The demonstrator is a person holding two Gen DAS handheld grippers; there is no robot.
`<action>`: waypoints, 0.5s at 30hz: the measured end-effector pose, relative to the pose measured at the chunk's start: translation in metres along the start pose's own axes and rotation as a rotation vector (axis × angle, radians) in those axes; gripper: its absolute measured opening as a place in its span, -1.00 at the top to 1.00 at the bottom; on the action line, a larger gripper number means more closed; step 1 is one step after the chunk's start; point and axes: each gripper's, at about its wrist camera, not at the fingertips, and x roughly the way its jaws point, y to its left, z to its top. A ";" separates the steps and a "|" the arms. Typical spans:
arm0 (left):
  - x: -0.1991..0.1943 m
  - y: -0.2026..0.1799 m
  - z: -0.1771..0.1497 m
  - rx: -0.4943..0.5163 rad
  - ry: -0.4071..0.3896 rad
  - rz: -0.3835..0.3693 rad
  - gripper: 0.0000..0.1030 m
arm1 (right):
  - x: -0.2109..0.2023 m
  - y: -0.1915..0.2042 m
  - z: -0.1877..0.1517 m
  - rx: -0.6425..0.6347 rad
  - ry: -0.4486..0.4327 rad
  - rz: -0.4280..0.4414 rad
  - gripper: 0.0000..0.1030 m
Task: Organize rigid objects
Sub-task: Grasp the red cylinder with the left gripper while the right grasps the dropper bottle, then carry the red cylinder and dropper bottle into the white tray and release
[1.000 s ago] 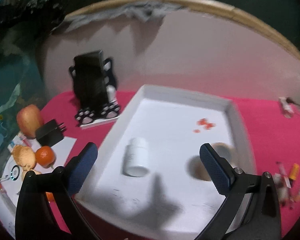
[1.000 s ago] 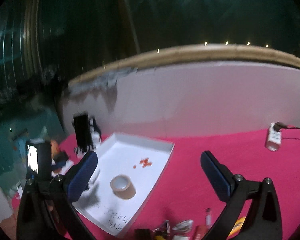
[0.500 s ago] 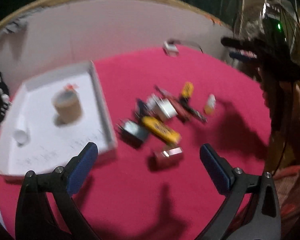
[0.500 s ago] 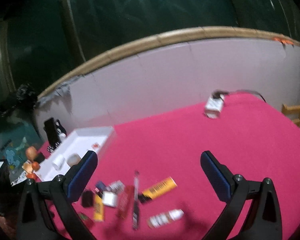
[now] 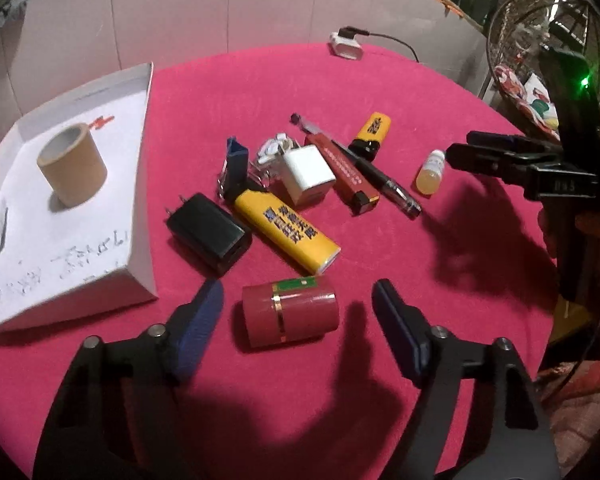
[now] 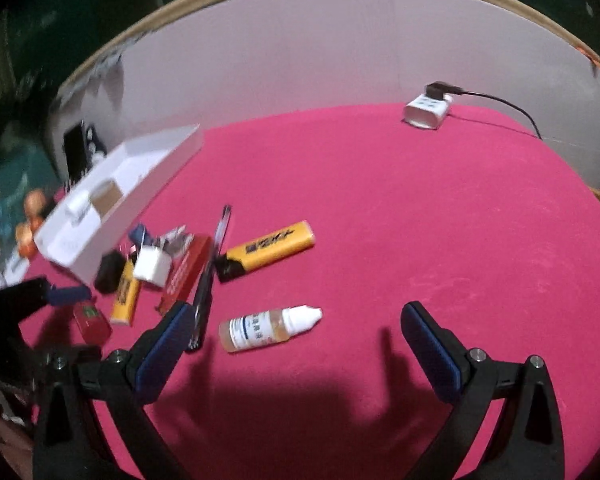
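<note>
Left gripper (image 5: 298, 304) spread wide, grasping nothing, 2 blue pads flanking the red cylindrical container (image 5: 290, 312) lying on its side on the pink cloth (image 5: 440, 264), not touching it. Right gripper (image 6: 296, 326) likewise wide apart and empty, dropper bottle (image 6: 268, 327) lying between its fingers. Nearby: yellow lighter (image 5: 286, 230), black charger (image 5: 210, 232), white tray (image 5: 140, 184).

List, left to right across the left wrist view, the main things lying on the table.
White tray → black charger → red cylinder → white adapter → small dropper bottle → right gripper.
</note>
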 end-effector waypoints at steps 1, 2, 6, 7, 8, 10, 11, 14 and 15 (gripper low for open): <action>0.002 -0.001 -0.002 0.003 0.005 -0.003 -0.48 | 0.002 0.002 0.001 -0.018 0.007 0.002 -0.97; 0.002 -0.003 -0.004 0.008 0.004 0.000 -0.40 | 0.005 0.005 0.001 -0.041 0.014 0.006 -0.83; 0.001 0.000 -0.004 0.003 -0.009 0.030 0.09 | 0.019 0.011 0.005 -0.096 0.059 -0.005 -0.75; 0.001 0.002 -0.004 -0.005 -0.013 0.034 0.15 | 0.021 0.012 0.005 -0.101 0.064 -0.004 -0.71; 0.000 0.003 -0.005 -0.008 -0.015 0.032 0.16 | 0.024 0.013 0.005 -0.108 0.074 -0.004 -0.60; -0.001 0.004 -0.007 -0.007 -0.020 0.029 0.17 | 0.030 0.016 0.003 -0.124 0.100 0.002 -0.40; -0.001 0.003 -0.008 -0.002 -0.022 0.032 0.19 | 0.031 0.018 0.002 -0.144 0.096 -0.013 -0.33; -0.003 0.004 -0.009 -0.009 -0.030 0.030 0.22 | 0.028 0.018 0.002 -0.150 0.096 -0.025 -0.22; -0.004 0.004 -0.009 -0.014 -0.031 0.030 0.22 | 0.026 0.016 0.002 -0.138 0.092 -0.022 -0.22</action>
